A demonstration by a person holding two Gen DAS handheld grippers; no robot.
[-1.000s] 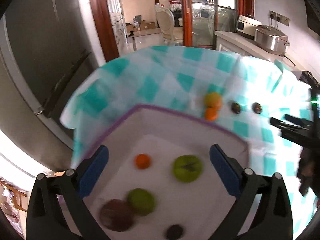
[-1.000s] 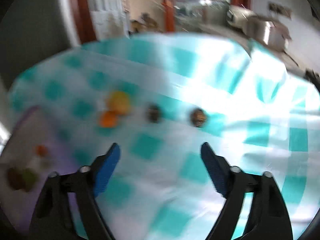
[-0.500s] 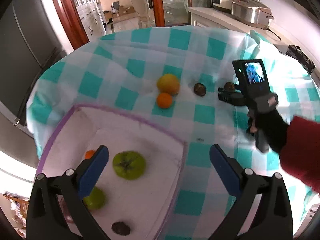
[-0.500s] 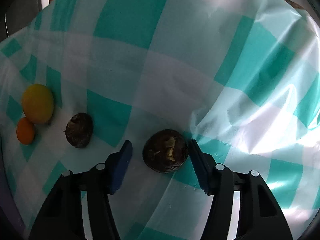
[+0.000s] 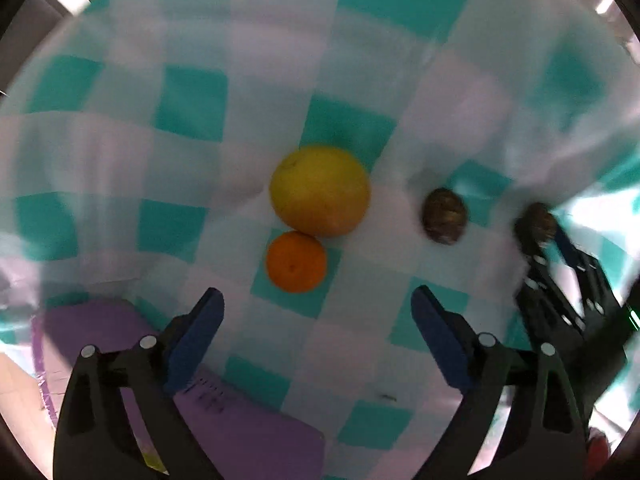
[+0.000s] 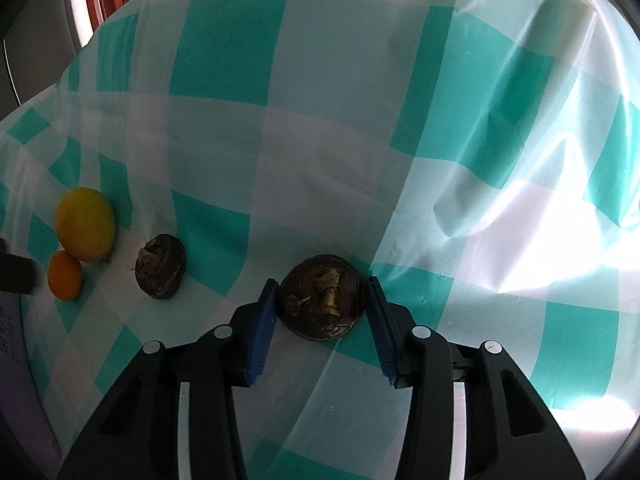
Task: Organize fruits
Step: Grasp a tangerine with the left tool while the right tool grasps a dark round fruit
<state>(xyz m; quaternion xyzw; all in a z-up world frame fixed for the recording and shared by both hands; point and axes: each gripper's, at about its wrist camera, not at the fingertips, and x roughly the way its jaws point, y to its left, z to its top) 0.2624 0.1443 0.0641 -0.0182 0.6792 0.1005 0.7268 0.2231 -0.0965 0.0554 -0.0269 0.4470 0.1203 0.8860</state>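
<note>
The right gripper (image 6: 322,306) is clamped on a dark brown round fruit (image 6: 321,303) lying on the teal-checked cloth (image 6: 320,140); next it likely needs lifting toward the purple-rimmed tray (image 5: 256,436). The left gripper (image 5: 316,332) hovers spread apart before 1 small orange (image 5: 296,261).

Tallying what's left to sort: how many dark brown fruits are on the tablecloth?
2. One brown fruit sits between the right gripper pads; the other brown fruit lies to its left, near the yellow fruit. More may be out of view.

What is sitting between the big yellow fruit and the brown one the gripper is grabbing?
Another dark brown fruit lies on the checked cloth between the yellow fruit and the held one, seen in the right wrist view.
</note>
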